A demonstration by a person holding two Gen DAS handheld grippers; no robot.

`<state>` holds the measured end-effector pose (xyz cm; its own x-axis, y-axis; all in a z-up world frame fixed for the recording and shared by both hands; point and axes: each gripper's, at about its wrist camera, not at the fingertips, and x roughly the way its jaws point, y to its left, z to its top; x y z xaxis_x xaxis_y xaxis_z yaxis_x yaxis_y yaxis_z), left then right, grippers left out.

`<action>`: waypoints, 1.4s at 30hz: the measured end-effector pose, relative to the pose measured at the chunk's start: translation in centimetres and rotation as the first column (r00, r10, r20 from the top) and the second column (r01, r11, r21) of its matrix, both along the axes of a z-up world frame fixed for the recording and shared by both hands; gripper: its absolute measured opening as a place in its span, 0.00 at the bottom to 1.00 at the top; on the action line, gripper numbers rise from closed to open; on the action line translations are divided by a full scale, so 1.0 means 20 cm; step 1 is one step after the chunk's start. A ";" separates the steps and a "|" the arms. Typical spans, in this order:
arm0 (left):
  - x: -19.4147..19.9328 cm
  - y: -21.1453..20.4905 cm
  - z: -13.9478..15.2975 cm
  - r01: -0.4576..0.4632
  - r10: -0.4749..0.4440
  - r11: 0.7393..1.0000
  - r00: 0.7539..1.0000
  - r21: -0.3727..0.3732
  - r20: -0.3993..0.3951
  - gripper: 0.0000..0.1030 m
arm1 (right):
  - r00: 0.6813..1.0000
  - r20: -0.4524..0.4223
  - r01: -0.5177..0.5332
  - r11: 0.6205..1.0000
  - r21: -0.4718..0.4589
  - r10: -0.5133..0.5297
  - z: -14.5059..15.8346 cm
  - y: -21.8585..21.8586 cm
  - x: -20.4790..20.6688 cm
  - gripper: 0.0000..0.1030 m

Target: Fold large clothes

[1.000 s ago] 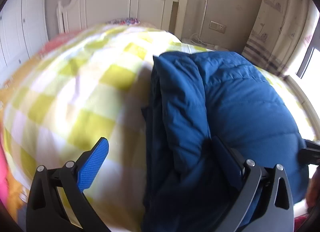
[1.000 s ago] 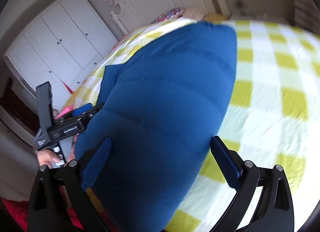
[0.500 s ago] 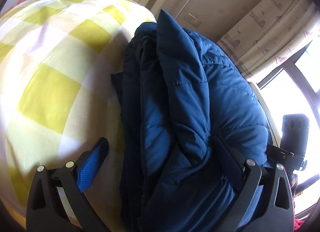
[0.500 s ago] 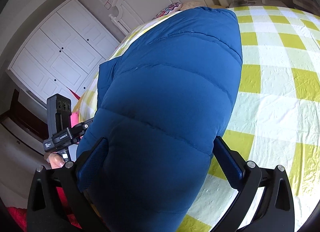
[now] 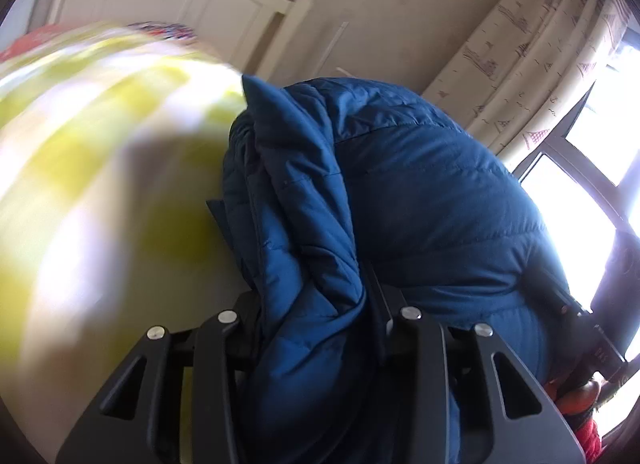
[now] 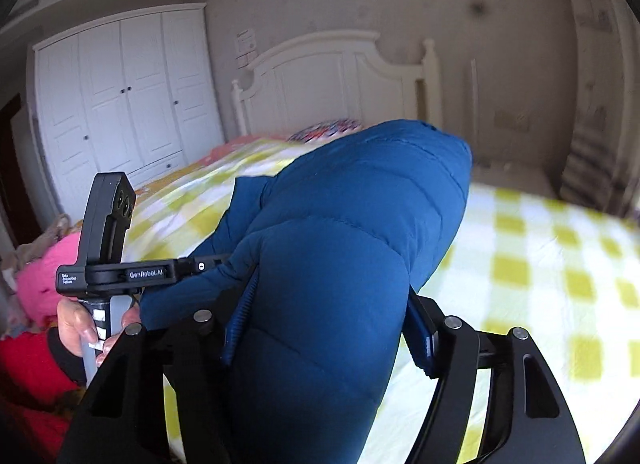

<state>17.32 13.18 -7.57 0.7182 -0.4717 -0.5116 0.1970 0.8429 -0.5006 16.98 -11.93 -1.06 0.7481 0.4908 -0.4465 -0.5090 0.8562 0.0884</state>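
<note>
The blue jacket (image 5: pixel 420 192), half-folded on the bed (image 6: pixel 540 264), is now pinched at its near edge by both grippers, left (image 5: pixel 316 304) and right (image 6: pixel 332 316), open half a second ago; the next fold seems readied.

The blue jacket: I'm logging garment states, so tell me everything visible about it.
The blue jacket is a puffy, quilted, down-style garment with stitched horizontal baffles, folded lengthwise into a thick bundle. It lies on the yellow-and-white checked bedspread. The left gripper is shut on its layered edge; the right gripper is clamped on its near end.
</note>
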 end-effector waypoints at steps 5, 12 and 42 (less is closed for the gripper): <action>0.46 -0.38 0.10 0.042 -0.044 0.996 0.999 0.073 0.027 0.34 | 0.991 -0.025 0.134 0.991 0.005 -0.134 0.06 -0.32 0.35 0.63; 0.67 -0.68 0.00 0.045 -0.040 0.982 0.999 0.185 -0.034 0.54 | 0.928 -0.294 0.276 0.953 0.126 -0.229 -0.27 -0.69 0.59 0.85; -0.44 -0.80 0.71 -0.334 0.199 0.873 0.909 0.356 0.367 0.98 | 0.877 0.183 0.455 0.890 -0.022 -0.444 0.29 -0.43 -0.34 0.95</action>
